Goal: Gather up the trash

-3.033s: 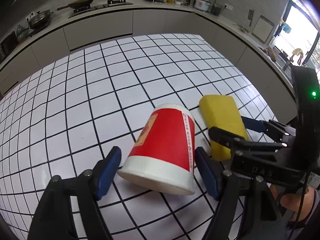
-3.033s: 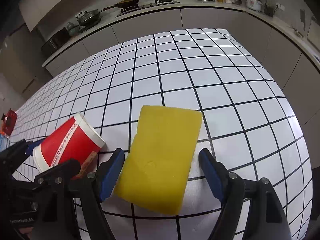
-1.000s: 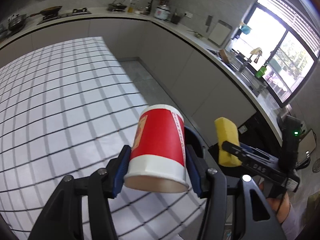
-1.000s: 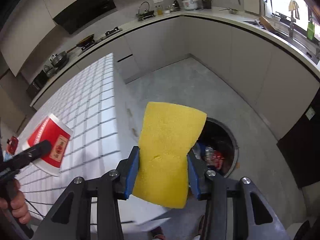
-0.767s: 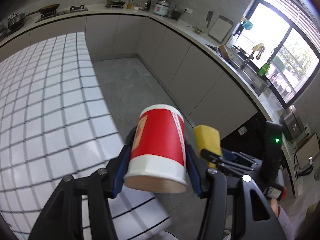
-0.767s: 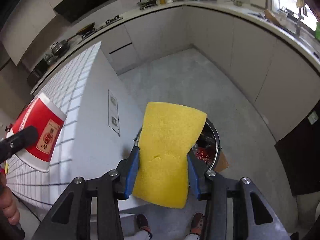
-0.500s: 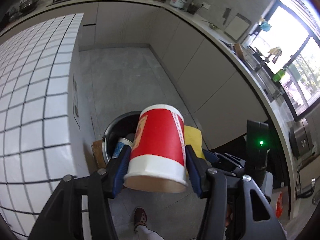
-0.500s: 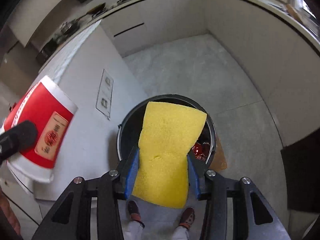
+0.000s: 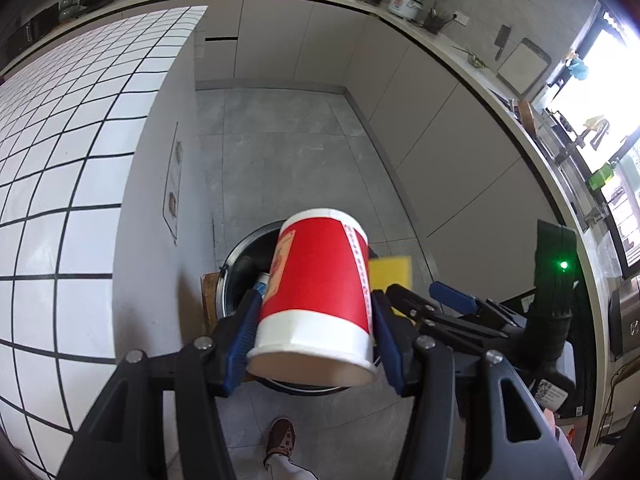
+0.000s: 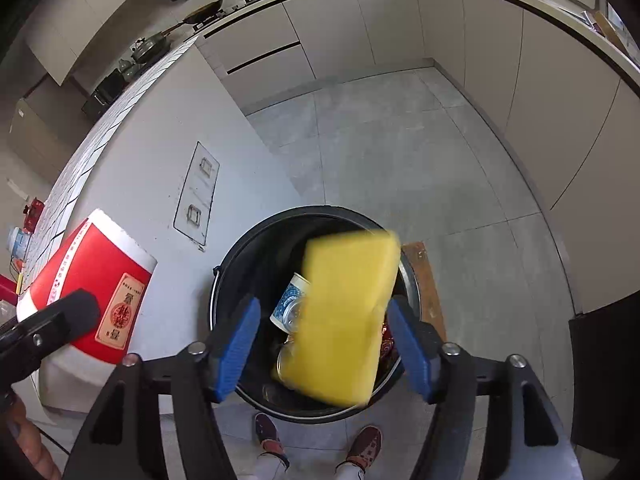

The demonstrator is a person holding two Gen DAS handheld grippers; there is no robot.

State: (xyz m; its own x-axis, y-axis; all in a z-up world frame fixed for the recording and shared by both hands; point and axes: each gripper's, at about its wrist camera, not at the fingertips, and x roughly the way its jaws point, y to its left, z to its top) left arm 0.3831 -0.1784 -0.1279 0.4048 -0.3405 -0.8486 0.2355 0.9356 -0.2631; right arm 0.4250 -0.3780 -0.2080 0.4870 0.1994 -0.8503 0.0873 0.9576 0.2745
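Observation:
My left gripper [image 9: 314, 344] is shut on a red and white paper cup [image 9: 318, 300], held above a round black bin [image 9: 236, 264] on the floor. In the right wrist view the same cup [image 10: 86, 300] shows at the left edge. My right gripper [image 10: 324, 344] hangs over the bin [image 10: 248, 256] with its jaws opening. A yellow sponge [image 10: 344, 316] is blurred between the blue pads, touching neither, and is falling towards the bin. A blue-patterned cup [image 10: 290, 298] and other trash lie inside the bin.
The tiled island counter [image 9: 60, 152] and its grey side panel [image 10: 160, 184] stand left of the bin. A brown board [image 10: 424, 276] leans by the bin's right side. A person's shoes [image 10: 272, 436] stand on the grey floor below. Cabinets line the far wall.
Both grippers came off the counter and down over the bin. The right jaws have spread and let go of the sponge, which now drops. The left still holds the cup.

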